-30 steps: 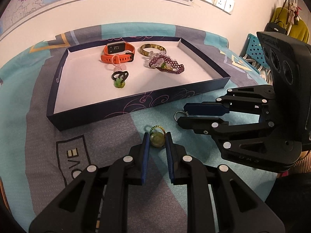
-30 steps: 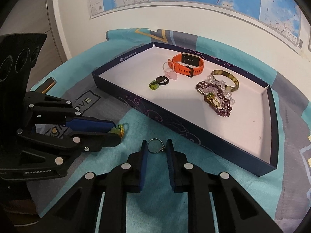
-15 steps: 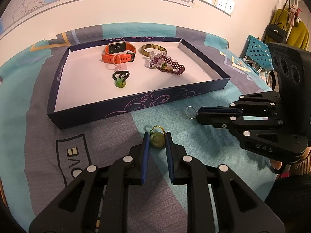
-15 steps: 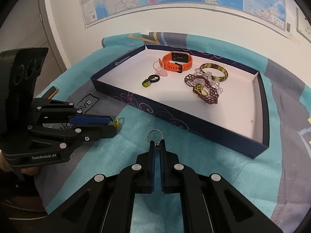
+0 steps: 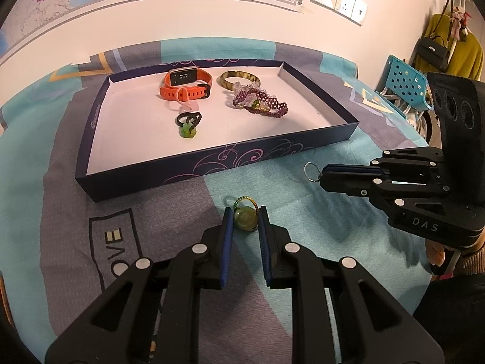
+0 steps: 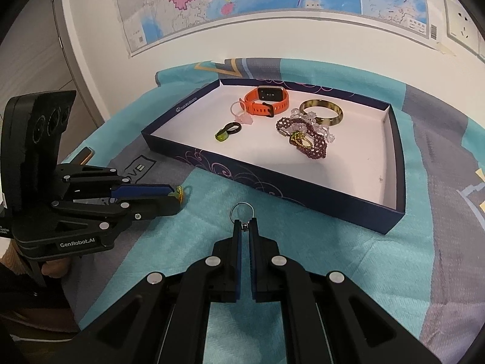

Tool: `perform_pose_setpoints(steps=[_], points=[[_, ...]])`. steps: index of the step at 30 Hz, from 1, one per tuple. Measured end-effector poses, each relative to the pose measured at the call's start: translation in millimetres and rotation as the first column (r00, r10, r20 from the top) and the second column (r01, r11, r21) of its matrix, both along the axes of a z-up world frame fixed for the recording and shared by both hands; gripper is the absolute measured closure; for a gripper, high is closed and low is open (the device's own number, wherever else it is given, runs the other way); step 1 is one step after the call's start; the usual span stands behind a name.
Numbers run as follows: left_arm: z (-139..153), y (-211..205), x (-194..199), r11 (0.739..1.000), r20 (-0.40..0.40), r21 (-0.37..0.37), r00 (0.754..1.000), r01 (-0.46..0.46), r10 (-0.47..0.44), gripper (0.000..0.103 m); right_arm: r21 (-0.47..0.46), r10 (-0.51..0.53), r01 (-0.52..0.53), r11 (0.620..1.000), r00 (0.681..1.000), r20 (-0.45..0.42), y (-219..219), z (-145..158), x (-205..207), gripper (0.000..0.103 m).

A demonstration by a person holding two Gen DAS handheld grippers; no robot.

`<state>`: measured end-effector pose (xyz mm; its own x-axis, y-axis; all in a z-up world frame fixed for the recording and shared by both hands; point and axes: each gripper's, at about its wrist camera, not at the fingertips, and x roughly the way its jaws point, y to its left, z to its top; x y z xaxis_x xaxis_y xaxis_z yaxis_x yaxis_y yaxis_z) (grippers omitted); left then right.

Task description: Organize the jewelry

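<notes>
So there's a patchwork teal and grey cloth covering the desk, with a shallow navy tray sitting on it and already holding an orange watch, a bangle, a purple bead bracelet and a black ring with a green charm. In front of the tray, the left tongs are pinching a green bead ring down on the cloth, while the right tongs are pressed together, pinching a small silver ring just above the cloth.
</notes>
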<state>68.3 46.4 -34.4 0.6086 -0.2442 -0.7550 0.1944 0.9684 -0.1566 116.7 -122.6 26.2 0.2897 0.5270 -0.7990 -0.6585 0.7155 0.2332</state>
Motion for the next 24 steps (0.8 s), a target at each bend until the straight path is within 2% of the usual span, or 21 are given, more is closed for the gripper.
perform_pose_setpoints(steps=[24], points=[[18,5,-5,0.999,0.046,-0.023,0.998,-0.036,0.037,0.086,0.028,-0.019,0.019,0.999,0.999,0.026,-5,12,1,0.1]])
